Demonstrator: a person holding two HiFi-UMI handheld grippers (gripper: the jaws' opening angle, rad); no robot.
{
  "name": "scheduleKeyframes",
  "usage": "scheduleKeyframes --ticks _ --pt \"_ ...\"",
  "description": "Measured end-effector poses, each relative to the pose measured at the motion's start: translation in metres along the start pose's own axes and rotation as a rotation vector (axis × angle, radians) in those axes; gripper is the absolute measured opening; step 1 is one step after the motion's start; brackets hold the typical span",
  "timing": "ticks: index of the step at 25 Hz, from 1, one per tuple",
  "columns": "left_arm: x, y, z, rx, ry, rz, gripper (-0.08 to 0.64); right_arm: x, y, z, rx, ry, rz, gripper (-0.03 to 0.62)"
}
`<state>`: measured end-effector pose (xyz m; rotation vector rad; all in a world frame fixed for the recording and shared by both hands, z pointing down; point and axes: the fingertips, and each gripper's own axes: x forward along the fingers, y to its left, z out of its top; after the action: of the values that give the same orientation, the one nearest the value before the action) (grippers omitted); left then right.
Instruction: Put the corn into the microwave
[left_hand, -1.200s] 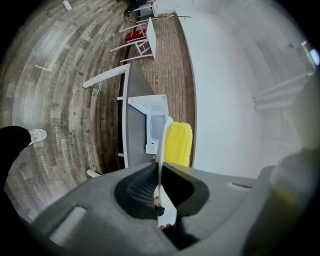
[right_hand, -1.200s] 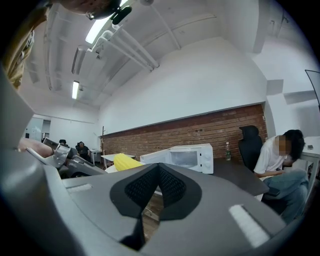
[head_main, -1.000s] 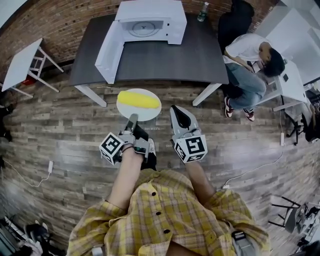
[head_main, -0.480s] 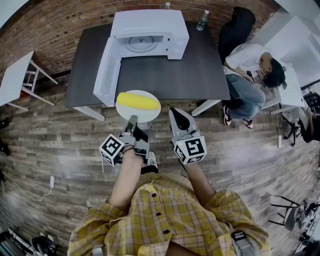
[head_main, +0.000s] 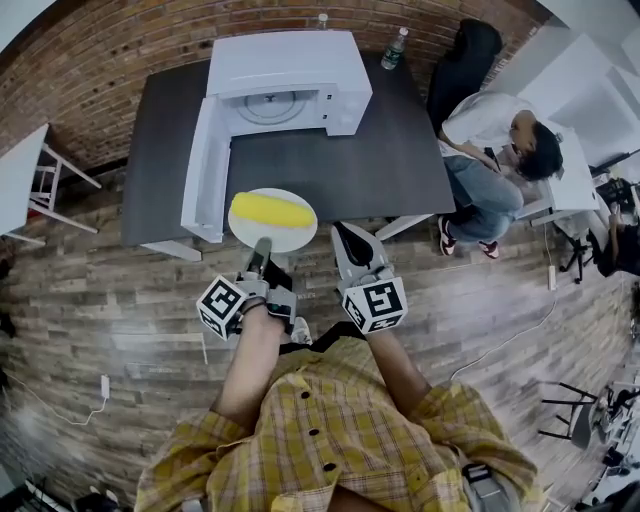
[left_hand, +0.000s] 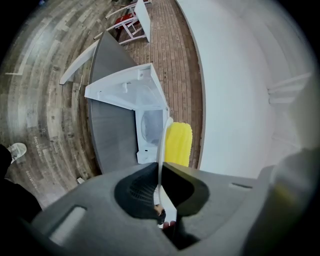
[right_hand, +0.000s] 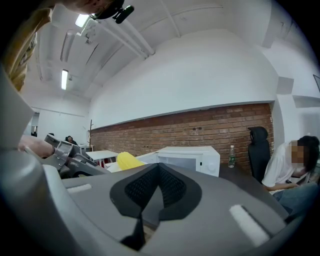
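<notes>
A yellow corn cob (head_main: 268, 210) lies on a white plate (head_main: 290, 236), held level just over the front edge of the dark table (head_main: 400, 150). My left gripper (head_main: 262, 250) is shut on the plate's near rim. In the left gripper view the plate (left_hand: 161, 150) shows edge-on between the jaws, with the corn (left_hand: 178, 144) beside it. The white microwave (head_main: 285, 80) stands at the table's back, its door (head_main: 200, 170) swung open to the left and its turntable showing. My right gripper (head_main: 350, 245) hangs shut and empty to the right of the plate; its own view shows the corn (right_hand: 129, 160) and the microwave (right_hand: 187, 157) ahead.
A person (head_main: 500, 130) sits at the table's right end beside a white desk. A water bottle (head_main: 395, 48) stands at the back right of the table. A dark hooded jacket (head_main: 465, 55) hangs on a chair. A small white table (head_main: 20, 170) stands at the left.
Both grippers and the plate with the corn have moved forward to the table, from over the wooden floor to over its front edge. The grip on the plate is unchanged.
</notes>
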<state>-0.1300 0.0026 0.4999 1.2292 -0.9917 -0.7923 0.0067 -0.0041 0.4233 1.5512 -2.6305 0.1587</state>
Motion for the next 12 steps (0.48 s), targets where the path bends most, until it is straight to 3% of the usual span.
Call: scheduleKeyframes --ticks 12 --pt "0.047 0.002 0.011 -0.005 -0.017 0.01 0.02 0.041 -0.032 0.001 0.005 -0.004 -0.003 0.003"
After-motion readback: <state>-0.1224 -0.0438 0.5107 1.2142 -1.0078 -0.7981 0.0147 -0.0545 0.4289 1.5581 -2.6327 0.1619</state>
